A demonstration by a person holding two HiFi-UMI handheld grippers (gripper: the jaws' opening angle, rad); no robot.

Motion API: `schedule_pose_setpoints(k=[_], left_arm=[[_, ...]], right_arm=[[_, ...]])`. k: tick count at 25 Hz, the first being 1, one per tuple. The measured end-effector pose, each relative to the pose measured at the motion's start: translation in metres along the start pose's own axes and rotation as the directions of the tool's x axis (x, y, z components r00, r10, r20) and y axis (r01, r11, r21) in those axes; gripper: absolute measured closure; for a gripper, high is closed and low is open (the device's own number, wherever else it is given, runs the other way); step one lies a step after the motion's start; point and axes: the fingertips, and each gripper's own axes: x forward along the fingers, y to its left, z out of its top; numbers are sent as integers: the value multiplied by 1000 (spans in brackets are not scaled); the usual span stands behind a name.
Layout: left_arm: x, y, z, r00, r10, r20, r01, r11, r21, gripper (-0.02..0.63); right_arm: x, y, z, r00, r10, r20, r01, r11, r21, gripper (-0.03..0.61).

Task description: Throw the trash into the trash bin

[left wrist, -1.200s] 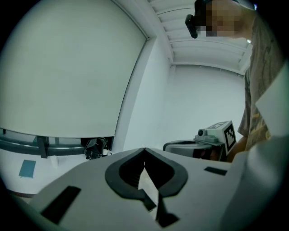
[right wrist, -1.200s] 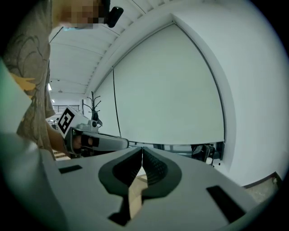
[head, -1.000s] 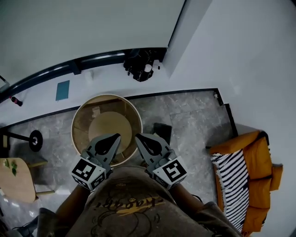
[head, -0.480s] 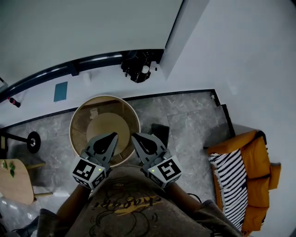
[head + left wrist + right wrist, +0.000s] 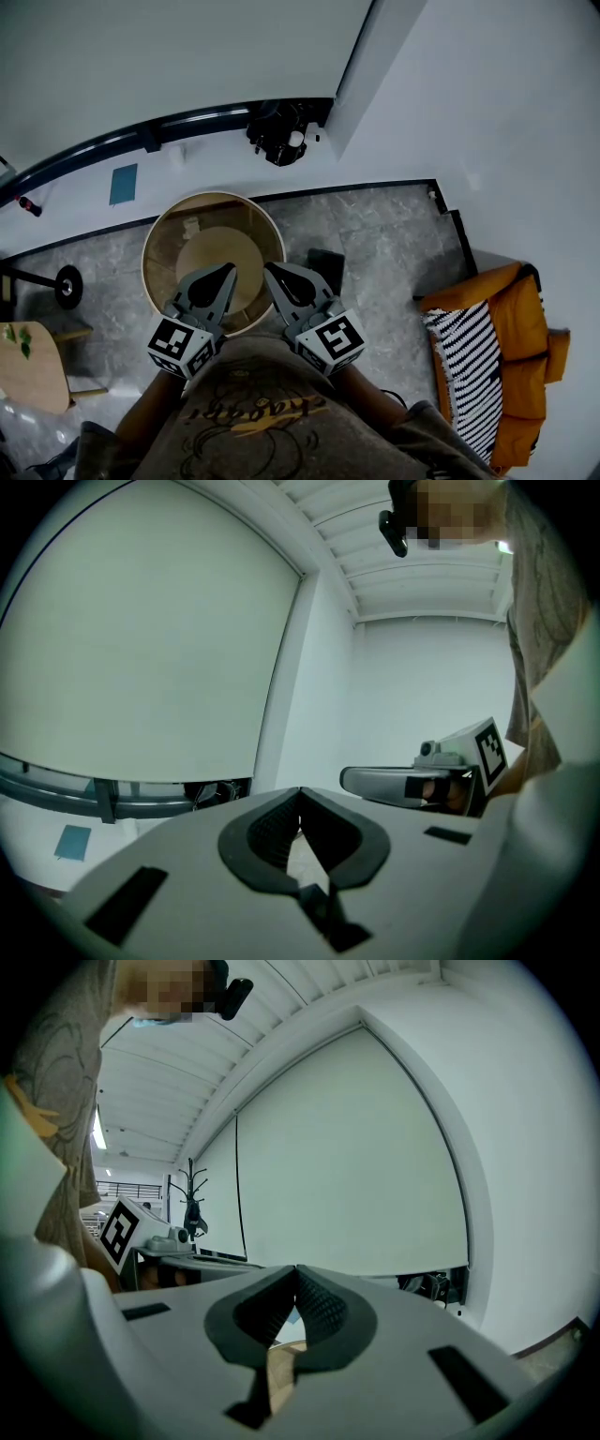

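A round wooden trash bin [image 5: 157, 246] with a pale rim stands on the grey stone floor, seen from above in the head view. A small pale scrap [image 5: 194, 226] lies inside it near the far wall. My left gripper [image 5: 230, 271] and right gripper [image 5: 267, 269] hang side by side over the bin's near rim, pointing away from the person. Both are shut with nothing between the pads. In the left gripper view the jaws [image 5: 300, 792] meet at their tips, with the right gripper [image 5: 349, 779] beside them. The right gripper view shows its jaws [image 5: 296, 1269] closed too.
A black box [image 5: 325, 267] sits on the floor right of the bin. An orange seat with a striped cloth [image 5: 502, 347] stands at the right. A wooden chair [image 5: 33, 367] and a black stand [image 5: 67, 286] are at the left. Dark gear [image 5: 279, 136] sits by the wall.
The right gripper has edged slightly left, closer to the left one. Both stay shut and empty over the bin.
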Motion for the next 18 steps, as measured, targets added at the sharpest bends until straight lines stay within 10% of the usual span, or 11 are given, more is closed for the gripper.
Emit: schedule_pose_setpoints(k=[18], left_arm=[[1,7,1,1000,-11,-12,11,1000,-9,597]], right_arm=[[4,-1,-7,999,-18,-29,18,1000,3,558]])
